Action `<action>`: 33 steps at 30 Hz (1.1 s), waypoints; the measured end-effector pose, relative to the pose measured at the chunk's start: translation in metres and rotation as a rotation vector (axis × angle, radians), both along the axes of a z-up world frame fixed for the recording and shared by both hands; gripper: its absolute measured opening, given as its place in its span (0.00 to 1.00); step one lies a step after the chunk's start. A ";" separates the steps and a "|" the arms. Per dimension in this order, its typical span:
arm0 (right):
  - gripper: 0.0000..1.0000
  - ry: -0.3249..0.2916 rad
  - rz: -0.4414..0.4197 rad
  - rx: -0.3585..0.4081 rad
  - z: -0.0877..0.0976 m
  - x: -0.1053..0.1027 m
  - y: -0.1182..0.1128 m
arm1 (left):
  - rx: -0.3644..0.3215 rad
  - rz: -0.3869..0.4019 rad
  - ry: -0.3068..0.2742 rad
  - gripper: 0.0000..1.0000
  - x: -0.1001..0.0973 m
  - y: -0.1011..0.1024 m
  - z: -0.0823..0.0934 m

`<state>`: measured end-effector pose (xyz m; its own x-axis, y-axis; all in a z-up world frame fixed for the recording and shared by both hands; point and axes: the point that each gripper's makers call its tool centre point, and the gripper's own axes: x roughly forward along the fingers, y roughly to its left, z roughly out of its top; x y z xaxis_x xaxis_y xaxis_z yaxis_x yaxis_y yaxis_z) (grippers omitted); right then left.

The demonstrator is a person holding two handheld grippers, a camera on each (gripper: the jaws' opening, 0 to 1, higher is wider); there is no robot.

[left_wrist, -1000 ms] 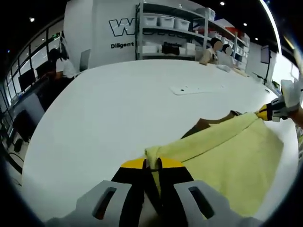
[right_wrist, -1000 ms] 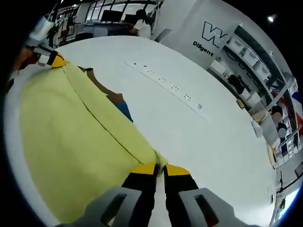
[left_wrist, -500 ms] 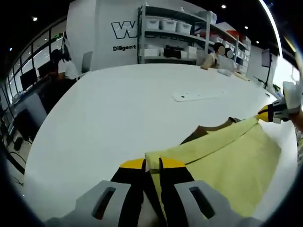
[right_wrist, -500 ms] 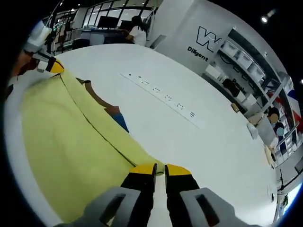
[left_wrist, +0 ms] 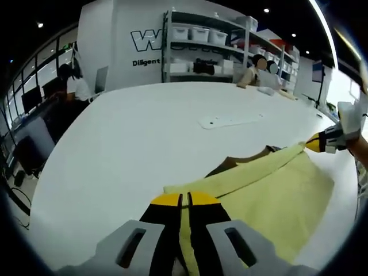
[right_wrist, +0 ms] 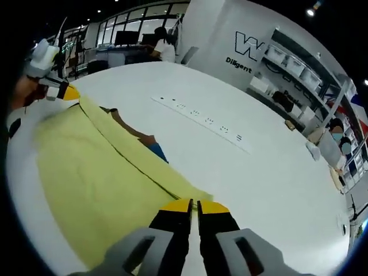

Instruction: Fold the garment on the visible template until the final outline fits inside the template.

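Garment: one yellow garment (left_wrist: pixel 270 184), spread on the white tabletop (left_wrist: pixel 132 132); a brown piece (left_wrist: pixel 230 164) peeks out past its far edge
Left tongs (left_wrist: pixel 184 199): jaws pinched together on one end of the garment's folded edge
Right tongs (right_wrist: pixel 195 205): jaws pressed onto the other end
Room: wide bare tabletop beyond the fold; one white strip (right_wrist: pixel 201 119) lies well apart
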<state>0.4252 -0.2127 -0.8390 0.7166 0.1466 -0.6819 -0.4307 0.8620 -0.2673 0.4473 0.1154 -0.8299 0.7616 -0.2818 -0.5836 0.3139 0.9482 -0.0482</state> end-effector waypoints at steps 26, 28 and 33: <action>0.00 0.059 0.016 0.039 -0.027 -0.005 0.017 | 0.027 -0.011 0.054 0.00 -0.006 -0.002 -0.030; 0.00 0.055 0.014 0.043 -0.027 -0.005 0.017 | 0.029 -0.012 0.048 0.00 -0.004 -0.002 -0.030; 0.00 0.045 0.012 0.047 -0.026 0.000 0.016 | 0.027 -0.009 0.041 0.00 -0.002 -0.003 -0.029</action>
<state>0.4251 -0.1966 -0.8651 0.6835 0.1871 -0.7056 -0.4514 0.8679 -0.2072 0.4453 0.1123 -0.8591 0.7344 -0.2725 -0.6216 0.3207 0.9465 -0.0360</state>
